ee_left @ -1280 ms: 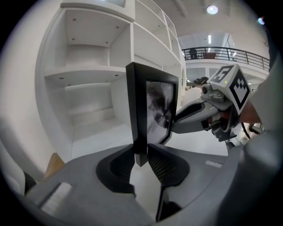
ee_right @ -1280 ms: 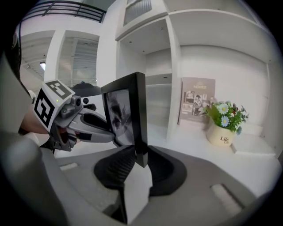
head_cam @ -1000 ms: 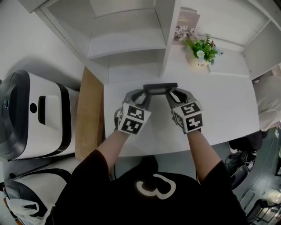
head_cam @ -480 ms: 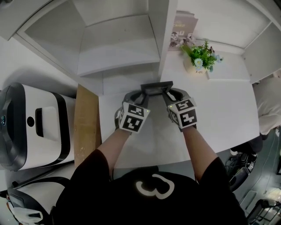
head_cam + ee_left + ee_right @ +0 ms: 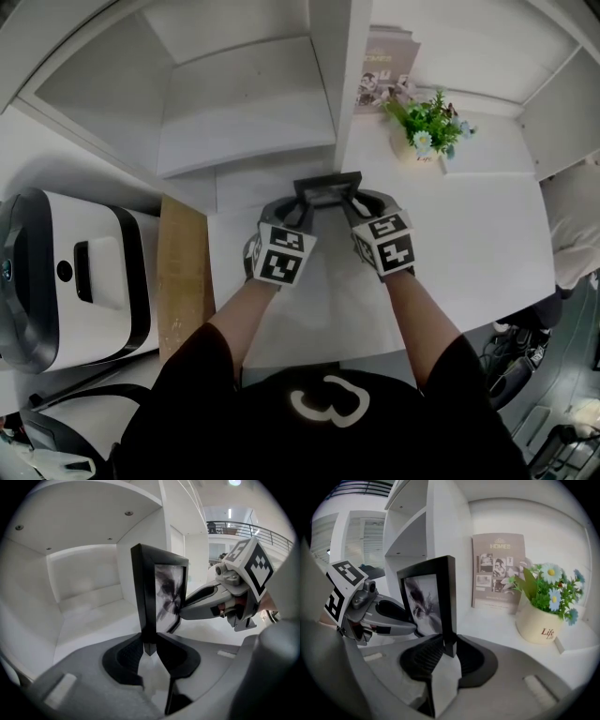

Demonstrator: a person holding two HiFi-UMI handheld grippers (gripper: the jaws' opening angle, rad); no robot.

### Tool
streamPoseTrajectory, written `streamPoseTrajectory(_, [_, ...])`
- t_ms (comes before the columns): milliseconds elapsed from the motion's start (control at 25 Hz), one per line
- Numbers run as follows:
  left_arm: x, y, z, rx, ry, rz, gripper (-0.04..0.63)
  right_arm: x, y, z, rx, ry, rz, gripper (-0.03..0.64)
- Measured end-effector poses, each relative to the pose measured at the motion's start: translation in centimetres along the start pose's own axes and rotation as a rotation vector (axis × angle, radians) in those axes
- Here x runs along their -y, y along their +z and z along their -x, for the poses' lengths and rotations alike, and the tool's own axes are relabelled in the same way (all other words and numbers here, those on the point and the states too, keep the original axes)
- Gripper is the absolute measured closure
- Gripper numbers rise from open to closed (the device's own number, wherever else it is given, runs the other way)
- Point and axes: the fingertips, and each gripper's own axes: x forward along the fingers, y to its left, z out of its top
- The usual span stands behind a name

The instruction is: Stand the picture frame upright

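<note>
The picture frame [image 5: 449,597] has a smooth, matt black moulding around glossy glazing that throws reflections. The left gripper [image 5: 149,649] and right gripper [image 5: 449,649] are matt grey plastic, their jaws lined with black ribbed pads [image 5: 423,656]. The tabletop [image 5: 469,234] and shelf unit [image 5: 244,103] look smooth satin white. The pot [image 5: 539,620] looks glazed cream, and the side panel [image 5: 180,272] is pale, rough, raw-looking wood.

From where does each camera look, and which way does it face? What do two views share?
Head view: on the head, looking steeply down at the table; both forearms, the left gripper and right gripper show.
Left gripper view: rides that gripper, faces the shelf alcove; its own jaws show.
Right gripper view: rides that gripper, faces the flower pot; its own jaws show.
Shared: both gripper views show the picture frame, gripped, and the other gripper.
</note>
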Motion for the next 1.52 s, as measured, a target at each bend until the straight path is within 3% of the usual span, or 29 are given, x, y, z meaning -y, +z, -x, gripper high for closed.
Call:
streamPoseTrajectory(640, [-0.3, 0.3, -0.7, 0.0, -0.015, -0.026, 0.497, 0.1, 0.5, -0.5, -0.011, 0.01, -0.003, 0.501])
streamPoseTrajectory(1040, [-0.3, -0.3, 1.4, 0.02, -0.043, -0.021, 0.373, -0.3, 0.2, 1.9, 0.02, -0.004, -0.039, 0.453])
streamPoseTrajectory(1160, [0.2, -1.1, 3.6, 0.033, -0.047, 0.027, 0.37, -1.0, -0.4, 4.3, 0.041, 0.006, -0.091, 0.449])
streamPoseTrajectory(1320, [1.4, -1.2, 8.0, 0.095, -0.067, 0.155, 0.371, -4.1, 0.3, 8.4, 0.12, 0.095, -0.169, 0.454])
streamPoseTrajectory(1400, [2.3, -0.8, 10.9, 0.136, -0.079, 0.194, 0.371, -6.4, 0.8, 11.2, 0.169, 0.157, -0.2, 0.489])
streamPoseTrajectory(1480, [3.5, -0.3, 14.0, 0.169, -0.112, 0.222, 0.382, -8.6, 1.1, 14.2, 0.211, 0.206, -0.212, 0.589])
streamPoseTrajectory(1520, [4.3, 0.0, 15.6, 0.186, -0.135, 0.238, 0.399, -9.6, 1.1, 15.8, 0.23, 0.218, -0.212, 0.596])
